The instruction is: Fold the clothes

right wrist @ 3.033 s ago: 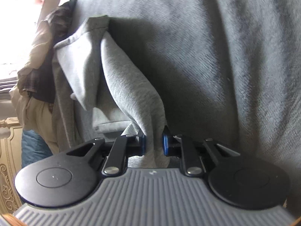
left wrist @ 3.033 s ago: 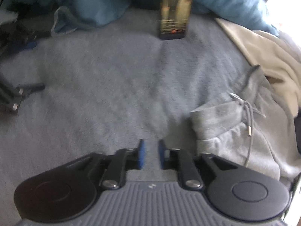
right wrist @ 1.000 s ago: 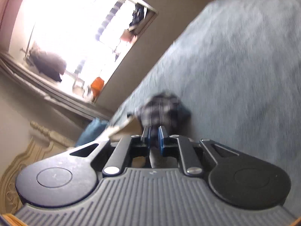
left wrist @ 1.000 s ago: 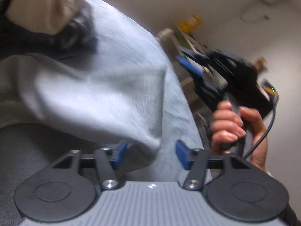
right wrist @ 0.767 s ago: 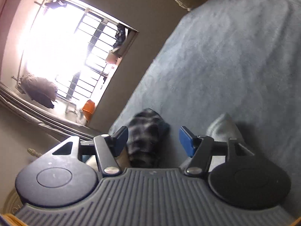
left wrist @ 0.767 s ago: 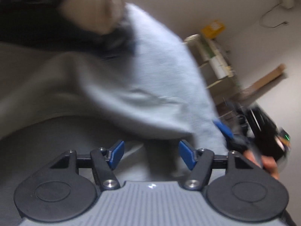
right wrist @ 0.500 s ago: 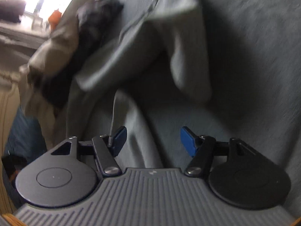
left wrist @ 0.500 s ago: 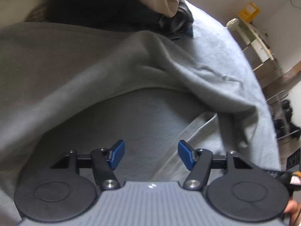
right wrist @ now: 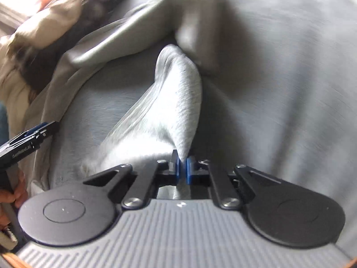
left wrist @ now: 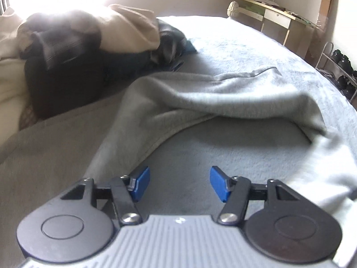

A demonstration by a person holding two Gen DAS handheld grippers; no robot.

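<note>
**Grey fabric pinched on the right**

A fold of the grey sweatpants is clamped by the right hand-held gripper above the bed. The left hand-held gripper is held spread, empty, beside the cloth's edge.

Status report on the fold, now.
Right tool shut on grey garment fold. Left tool open, empty, over the blanket. Clothes pile beside the garment, not blocking.
</note>
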